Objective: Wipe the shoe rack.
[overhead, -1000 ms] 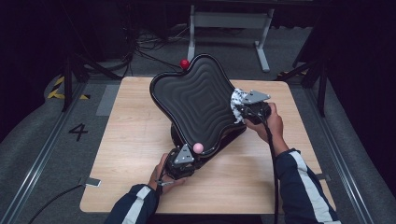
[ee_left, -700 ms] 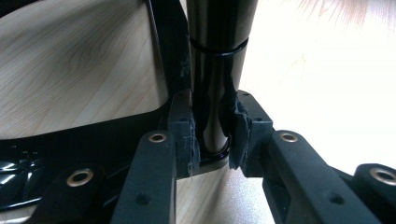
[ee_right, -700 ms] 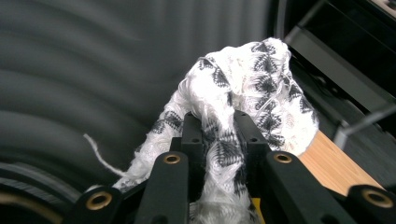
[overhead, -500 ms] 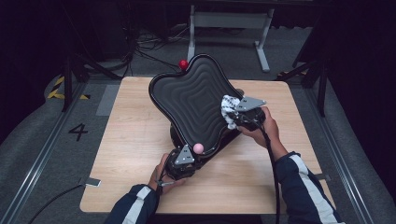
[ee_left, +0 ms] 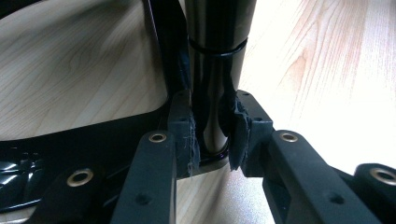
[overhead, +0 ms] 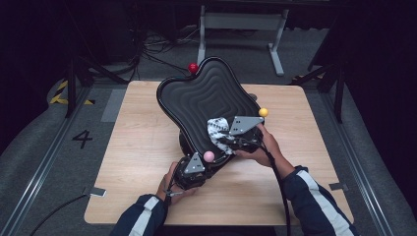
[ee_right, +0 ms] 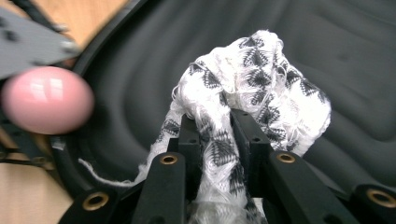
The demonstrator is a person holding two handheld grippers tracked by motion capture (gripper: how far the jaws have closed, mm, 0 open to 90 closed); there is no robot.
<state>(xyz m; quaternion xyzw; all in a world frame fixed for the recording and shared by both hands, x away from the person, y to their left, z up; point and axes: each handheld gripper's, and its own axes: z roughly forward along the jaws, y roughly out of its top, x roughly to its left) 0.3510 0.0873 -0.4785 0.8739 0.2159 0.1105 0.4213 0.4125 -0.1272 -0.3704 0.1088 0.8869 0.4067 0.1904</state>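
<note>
The right gripper (ee_right: 215, 140) has its jaws pinching a bunched white cloth with a black pattern (ee_right: 252, 79), pressed against the ribbed face of the black wavy-edged tray (overhead: 206, 98). The tray stands tilted up off the wooden table (overhead: 137, 147). At the tray's lower edge the left gripper (ee_left: 212, 140) clamps its jaws on the thin black rim, just beside the cloth. As I see it, a hard wipe could lever the tray out of that narrow clamp and drop it onto the table. The cloth's loose threads might also snag near the rim, or the wad could slip from the jaws.
</note>
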